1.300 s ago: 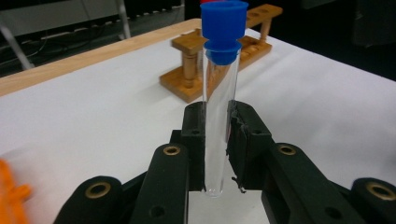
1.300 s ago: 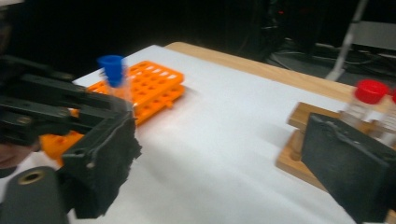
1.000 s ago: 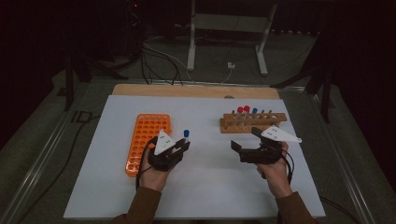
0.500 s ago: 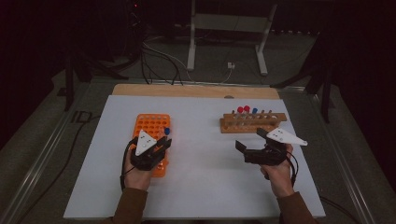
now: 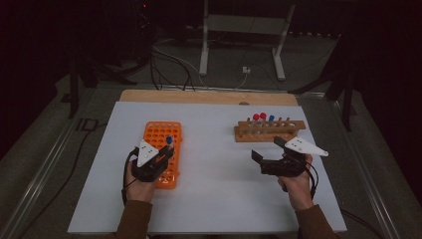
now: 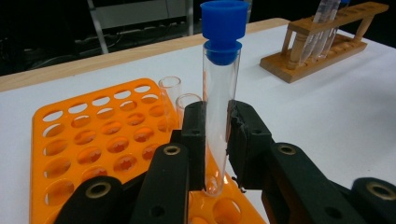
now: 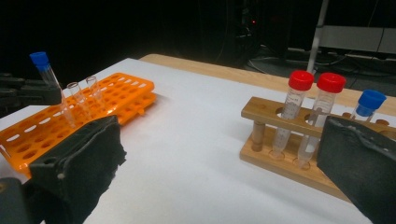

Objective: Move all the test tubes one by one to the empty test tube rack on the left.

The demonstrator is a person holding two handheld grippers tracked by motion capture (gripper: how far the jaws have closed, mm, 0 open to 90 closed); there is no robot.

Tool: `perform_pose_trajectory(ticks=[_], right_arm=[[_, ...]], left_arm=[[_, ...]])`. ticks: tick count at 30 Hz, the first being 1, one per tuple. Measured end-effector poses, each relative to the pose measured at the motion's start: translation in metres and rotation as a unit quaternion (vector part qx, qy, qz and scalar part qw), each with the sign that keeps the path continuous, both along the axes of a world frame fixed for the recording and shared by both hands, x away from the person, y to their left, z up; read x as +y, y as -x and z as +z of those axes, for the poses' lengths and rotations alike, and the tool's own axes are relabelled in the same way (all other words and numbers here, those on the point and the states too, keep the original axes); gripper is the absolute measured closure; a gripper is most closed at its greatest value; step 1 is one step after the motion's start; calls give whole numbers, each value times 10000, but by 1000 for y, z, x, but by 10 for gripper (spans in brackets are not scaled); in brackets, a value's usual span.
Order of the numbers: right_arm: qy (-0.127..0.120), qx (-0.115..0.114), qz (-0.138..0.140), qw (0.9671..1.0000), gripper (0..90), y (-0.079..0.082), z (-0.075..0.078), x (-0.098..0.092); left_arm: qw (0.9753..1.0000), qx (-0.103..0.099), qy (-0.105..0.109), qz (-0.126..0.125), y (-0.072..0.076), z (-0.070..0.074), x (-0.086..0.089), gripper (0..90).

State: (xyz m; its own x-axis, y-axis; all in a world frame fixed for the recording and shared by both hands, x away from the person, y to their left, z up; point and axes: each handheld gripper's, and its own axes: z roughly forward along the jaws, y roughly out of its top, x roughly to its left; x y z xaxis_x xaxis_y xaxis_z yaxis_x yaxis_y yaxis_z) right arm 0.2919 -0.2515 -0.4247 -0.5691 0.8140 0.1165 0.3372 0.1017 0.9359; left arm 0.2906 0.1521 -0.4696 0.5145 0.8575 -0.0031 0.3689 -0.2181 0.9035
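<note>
L gripper (image 6: 215, 140) clamps blue-capped tube (image 6: 219, 93) upright over orange rack (image 6: 93, 144) (near rack's right edge); R gripper (image 7: 219, 177) wide open, empty.

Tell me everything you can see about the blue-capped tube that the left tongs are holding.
The clear, narrow plastic test tube with a blue flanged stopper stands almost upright, clamped at mid-height between the black jaws of the left tongs. It looks empty. Its rounded bottom hangs just over the orange plastic rack of round holes, at the rack's near right edge, close to two uncapped clear tubes standing in the rack.
</note>
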Motion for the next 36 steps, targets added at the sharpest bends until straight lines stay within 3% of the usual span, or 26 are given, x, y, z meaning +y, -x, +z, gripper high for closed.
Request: perform_pose_trajectory(ticks=[4, 10, 20, 25, 30, 36], right_arm=[[18, 16, 10, 10000, 1, 0, -1, 0], [9, 22, 13, 10000, 1, 0, -1, -1], [24, 45, 26, 10000, 1, 0, -3, 0], [43, 60, 35, 10000, 1, 0, -4, 1], [37, 69, 15, 10000, 1, -1, -4, -1], [45, 93, -83, 9999, 1, -5, 0, -9]], left_arm=[[9998, 135, -133, 10, -2, -6, -1, 777], [9979, 496, -410, 63, -3, -13, -4, 779], [9953, 799, -544, 84, -7, -19, -5, 781], [9952, 810, -540, 120, -7, -19, -6, 776], [9962, 789, -356, 85, -3, -16, -2, 643], [9981, 557, 267, -90, 4, -4, 9, 504]])
